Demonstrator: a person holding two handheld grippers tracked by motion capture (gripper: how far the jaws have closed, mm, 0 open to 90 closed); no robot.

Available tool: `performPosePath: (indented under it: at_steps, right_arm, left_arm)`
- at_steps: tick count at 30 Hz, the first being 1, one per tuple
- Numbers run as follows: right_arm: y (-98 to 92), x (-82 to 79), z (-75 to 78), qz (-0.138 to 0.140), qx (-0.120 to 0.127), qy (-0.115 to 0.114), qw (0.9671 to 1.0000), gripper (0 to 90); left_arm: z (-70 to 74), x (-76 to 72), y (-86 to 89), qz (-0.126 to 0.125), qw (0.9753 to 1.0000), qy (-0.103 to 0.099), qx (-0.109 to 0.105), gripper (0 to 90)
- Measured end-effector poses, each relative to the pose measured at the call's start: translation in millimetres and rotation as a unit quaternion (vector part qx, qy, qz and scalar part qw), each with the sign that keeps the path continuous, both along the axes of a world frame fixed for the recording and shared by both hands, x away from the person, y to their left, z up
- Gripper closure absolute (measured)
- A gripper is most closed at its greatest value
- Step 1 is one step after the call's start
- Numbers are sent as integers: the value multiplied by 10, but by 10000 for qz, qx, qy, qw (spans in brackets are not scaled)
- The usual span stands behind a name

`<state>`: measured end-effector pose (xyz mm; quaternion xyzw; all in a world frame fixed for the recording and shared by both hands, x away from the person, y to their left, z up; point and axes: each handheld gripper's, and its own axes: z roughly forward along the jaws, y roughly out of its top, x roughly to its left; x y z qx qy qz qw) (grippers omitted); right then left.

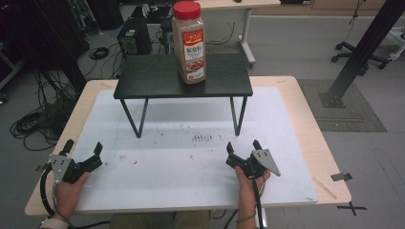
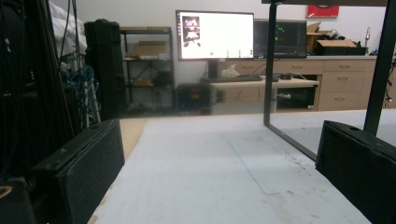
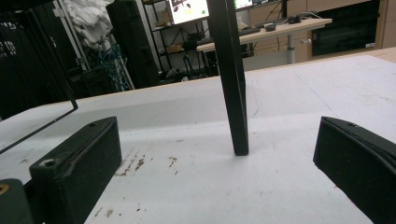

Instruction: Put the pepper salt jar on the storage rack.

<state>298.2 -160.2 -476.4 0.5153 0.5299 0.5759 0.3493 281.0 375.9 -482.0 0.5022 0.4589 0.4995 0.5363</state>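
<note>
In the high view a tall spice jar (image 1: 189,42) with a red lid stands upright on a small black stand (image 1: 143,78), just right of the stand's middle, and the stand sits toward the far edge of the bench (image 1: 305,119) on a white sheet (image 1: 181,176). The jar's label is red and cream with a picture of food; its writing is too small to read. The left gripper (image 1: 83,152) rests near the bench's near left corner and the right gripper (image 1: 242,149) lies right of the middle of the near edge, each in a hand, both well apart from the jar, with fingers spread and holding nothing. In the left gripper view the two black fingers (image 2: 79,172) stand wide apart over the bare white sheet (image 2: 196,177), a leg of the stand (image 2: 270,65) rises ahead on the right, and a lit monitor (image 2: 215,35) glows on a desk far behind, its text unreadable. In the right gripper view the fingers (image 3: 79,163) are likewise spread, a black stand leg (image 3: 233,84) is planted on the sheet between and beyond them, and brown specks (image 3: 140,164) dot the sheet close by.
</note>
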Motion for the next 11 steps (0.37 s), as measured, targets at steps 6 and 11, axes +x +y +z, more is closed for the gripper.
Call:
performPosePath:
  at_steps: [6, 11]
  right_arm:
    - [3, -22, -12, -73, 7, -133, 9999, 7]
    - [-11, -25, -16, -57, 96, -150, 9998, 4]
  left_arm:
    - [-1, -1, 0, 1, 10000, -7, -5, 15]
    - [-1, -1, 0, 5, 10000, -10, -6, 15]
